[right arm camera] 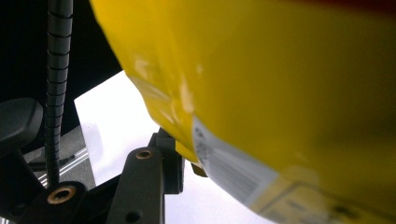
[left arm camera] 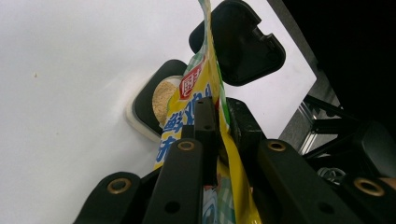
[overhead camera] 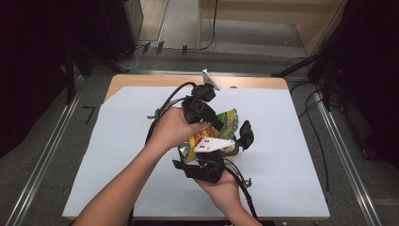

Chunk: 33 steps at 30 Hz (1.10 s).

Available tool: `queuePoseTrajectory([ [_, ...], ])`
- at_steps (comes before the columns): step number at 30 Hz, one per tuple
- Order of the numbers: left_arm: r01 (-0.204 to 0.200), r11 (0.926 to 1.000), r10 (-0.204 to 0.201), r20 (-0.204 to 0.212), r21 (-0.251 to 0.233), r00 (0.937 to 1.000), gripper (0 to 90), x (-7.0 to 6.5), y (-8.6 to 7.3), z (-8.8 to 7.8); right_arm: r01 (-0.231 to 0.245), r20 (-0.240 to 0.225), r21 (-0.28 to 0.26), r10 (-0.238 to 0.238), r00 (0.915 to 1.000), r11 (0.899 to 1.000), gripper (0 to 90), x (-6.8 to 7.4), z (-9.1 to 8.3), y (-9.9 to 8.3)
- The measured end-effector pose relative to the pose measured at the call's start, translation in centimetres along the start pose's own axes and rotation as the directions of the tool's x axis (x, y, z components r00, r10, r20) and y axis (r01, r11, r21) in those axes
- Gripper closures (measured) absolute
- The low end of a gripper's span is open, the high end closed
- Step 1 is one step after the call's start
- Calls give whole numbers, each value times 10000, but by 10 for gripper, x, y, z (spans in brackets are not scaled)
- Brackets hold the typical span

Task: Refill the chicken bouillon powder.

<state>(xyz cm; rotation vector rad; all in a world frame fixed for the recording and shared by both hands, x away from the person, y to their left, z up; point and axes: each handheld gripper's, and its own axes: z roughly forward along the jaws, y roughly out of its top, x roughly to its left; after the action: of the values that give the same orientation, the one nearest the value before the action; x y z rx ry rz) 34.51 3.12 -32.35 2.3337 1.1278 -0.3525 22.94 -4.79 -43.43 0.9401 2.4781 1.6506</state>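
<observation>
The big white table (overhead camera: 117,155) fills the middle. A yellow snack bag (overhead camera: 221,123) is held up over it, near the centre. The left tongs (overhead camera: 214,123) come in from 10 o'clock and pinch the bag's top edge tight. The right tongs (overhead camera: 207,162) come from 6 o'clock and squeeze the bag's bottom. A small black box (left arm camera: 159,100) with crumbs sits under the bag, its lid (left arm camera: 243,44) open at 1 o'clock.
</observation>
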Motion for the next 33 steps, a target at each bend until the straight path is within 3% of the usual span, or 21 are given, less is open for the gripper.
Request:
queuePoseTrajectory([
  [28,82,10000,-82,222,22,9997,842,5,0,-2,-106,-28,131,107,9999,9999,637,3,-1,2],
  [33,303,9995,-298,378,-130,9988,844,11,2,-5,7,-4,48,-7,10000,10000,636,4,-2,3],
])
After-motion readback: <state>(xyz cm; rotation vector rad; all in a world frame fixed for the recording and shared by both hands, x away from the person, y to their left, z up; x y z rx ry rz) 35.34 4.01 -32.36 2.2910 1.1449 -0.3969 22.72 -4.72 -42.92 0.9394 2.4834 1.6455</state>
